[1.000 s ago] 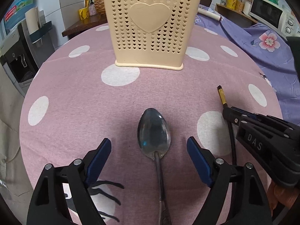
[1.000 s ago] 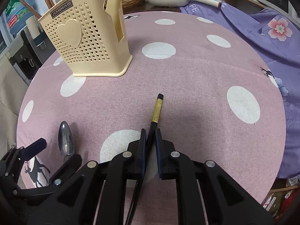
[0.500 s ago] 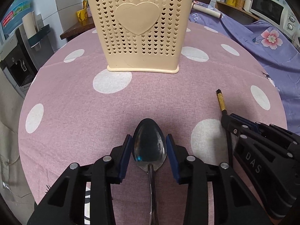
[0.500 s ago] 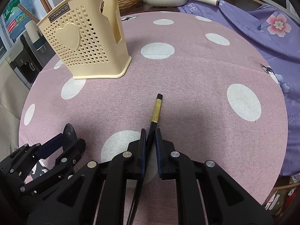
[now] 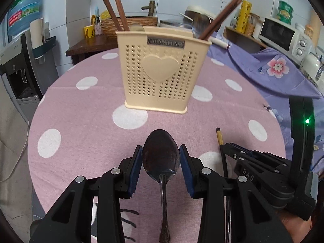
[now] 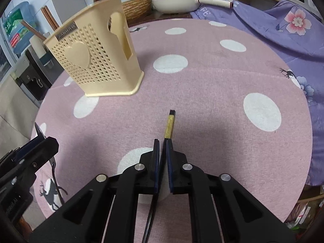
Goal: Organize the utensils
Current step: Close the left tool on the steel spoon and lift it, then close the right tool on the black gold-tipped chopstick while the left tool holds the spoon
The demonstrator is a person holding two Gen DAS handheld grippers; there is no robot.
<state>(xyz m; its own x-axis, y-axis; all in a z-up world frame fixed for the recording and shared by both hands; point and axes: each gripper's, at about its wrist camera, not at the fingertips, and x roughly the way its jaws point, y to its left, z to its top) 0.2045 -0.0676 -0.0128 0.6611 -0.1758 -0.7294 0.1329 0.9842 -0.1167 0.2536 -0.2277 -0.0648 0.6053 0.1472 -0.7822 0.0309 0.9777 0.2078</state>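
My left gripper [image 5: 160,151] is shut on the bowl of a metal spoon [image 5: 161,158] and holds it lifted above the pink dotted tablecloth [image 5: 81,111]. My right gripper [image 6: 163,143] is shut on black chopsticks with a gold band [image 6: 170,124], also seen at the right of the left wrist view [image 5: 219,139]. The beige perforated utensil holder [image 5: 164,77] with a heart stands upright ahead, with brown chopsticks [image 5: 113,8] in it. In the right wrist view the holder [image 6: 95,60] is at the upper left and the left gripper [image 6: 38,143] at the left edge.
A purple flowered cloth [image 5: 273,68] covers the surface to the right. A white pan [image 6: 174,2] and a wicker basket [image 6: 137,8] sit behind the table. A microwave [image 5: 283,34] is at the far right, a water dispenser [image 5: 14,64] at the left.
My left gripper closed on the spoon bowl and lifted it off the cloth. My right gripper stayed shut on the chopsticks and also rose, so the holder looks farther away.
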